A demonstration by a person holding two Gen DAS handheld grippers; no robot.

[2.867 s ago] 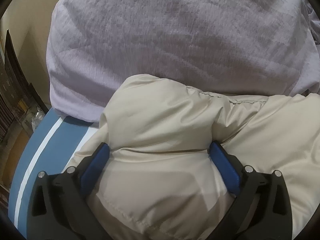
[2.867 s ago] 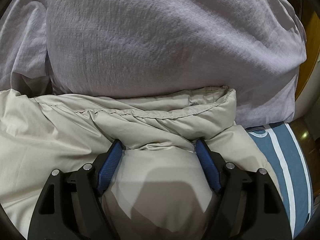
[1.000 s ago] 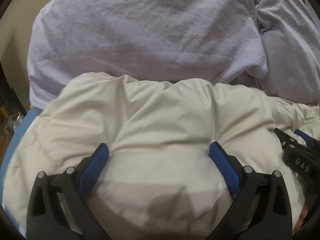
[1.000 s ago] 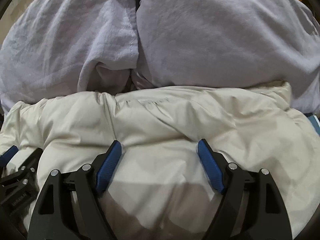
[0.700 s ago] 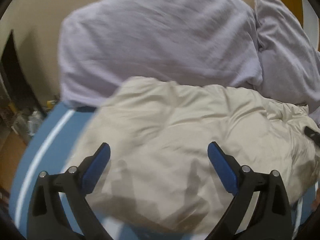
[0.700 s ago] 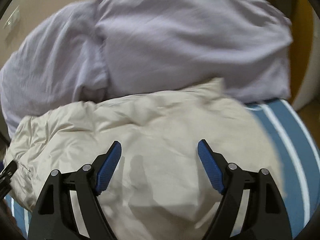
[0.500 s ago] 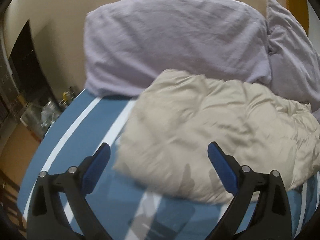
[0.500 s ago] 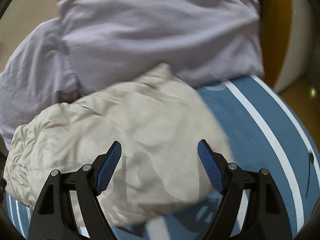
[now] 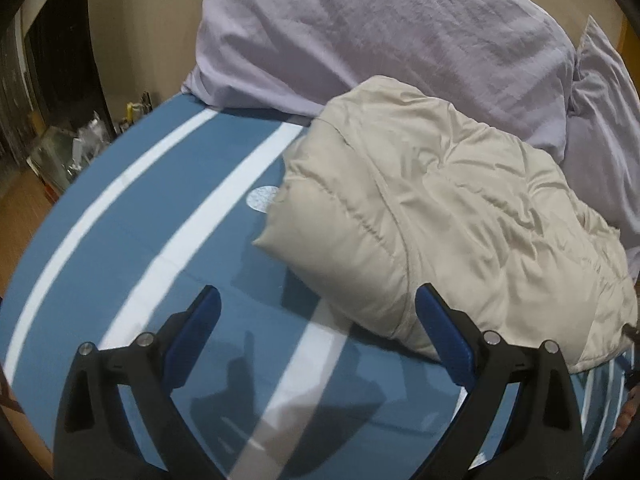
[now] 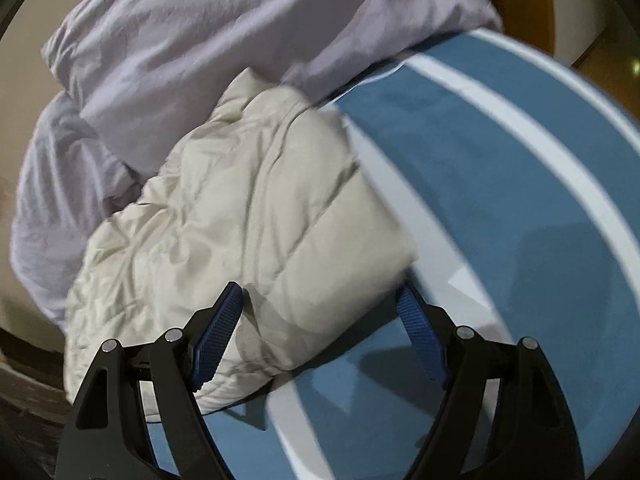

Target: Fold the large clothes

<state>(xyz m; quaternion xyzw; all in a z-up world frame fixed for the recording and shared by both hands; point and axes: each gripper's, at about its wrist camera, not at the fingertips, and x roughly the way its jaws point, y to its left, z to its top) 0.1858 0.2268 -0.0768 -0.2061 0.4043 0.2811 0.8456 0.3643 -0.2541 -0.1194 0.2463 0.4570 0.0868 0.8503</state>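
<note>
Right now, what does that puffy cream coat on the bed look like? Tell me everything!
The puffy cream quilted coat is folded into a thick, wrinkly bundle with stitched seams and smooth, slightly shiny fabric. It lies on the blue bedcover with white stripes, its far edge against the lilac pillows. Neither claw is touching it.

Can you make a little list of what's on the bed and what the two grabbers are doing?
jacket: cream puffy jacket, folded into a bundle, lying on the bed
bed cover: blue with white stripes
pillows: two pale purple pillows behind the jacket, touching it
left gripper: open, empty, over bare cover beside the jacket
right gripper: open, holding nothing, above the jacket's near edge
fold: looks done; nobody is gripping the jacket
</note>
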